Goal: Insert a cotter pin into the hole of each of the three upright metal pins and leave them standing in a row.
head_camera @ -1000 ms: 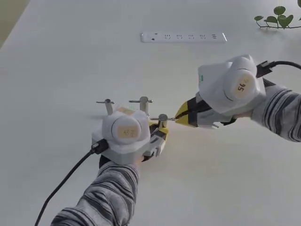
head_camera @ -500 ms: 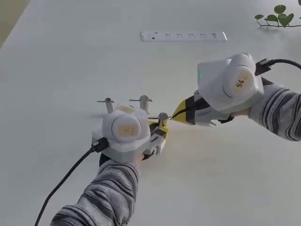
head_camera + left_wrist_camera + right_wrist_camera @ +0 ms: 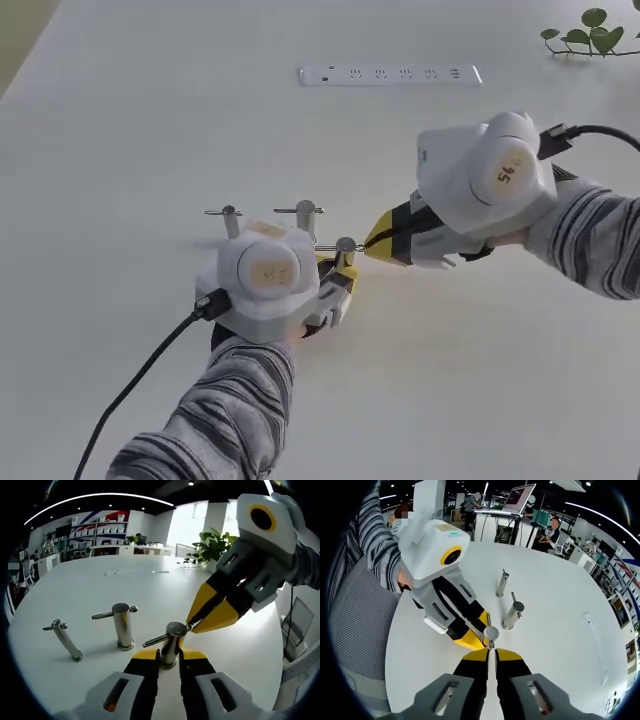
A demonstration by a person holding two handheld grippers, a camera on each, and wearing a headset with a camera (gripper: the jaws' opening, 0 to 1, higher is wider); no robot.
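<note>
Three upright metal pins stand in a row on the white table (image 3: 150,130). The left pin (image 3: 230,222) and the middle pin (image 3: 305,218) each carry a cotter pin through the head. My left gripper (image 3: 335,285) is shut on the lower shaft of the right pin (image 3: 346,250), also seen as the nearest pin (image 3: 171,642). A cotter pin (image 3: 156,640) passes through its head and sticks out on the far side. My right gripper (image 3: 375,243) is shut on that cotter pin's near end, its tips right against the pin head (image 3: 491,632).
A white power strip (image 3: 390,77) lies at the back of the table. A green plant (image 3: 590,35) trails in at the far right corner. The left gripper's black cable (image 3: 150,370) runs toward the near left. Chairs and other people show beyond the table.
My right gripper has shifted slightly left toward the right pin, with the cotter pin in it. The left gripper and the other two pins have stayed put.
</note>
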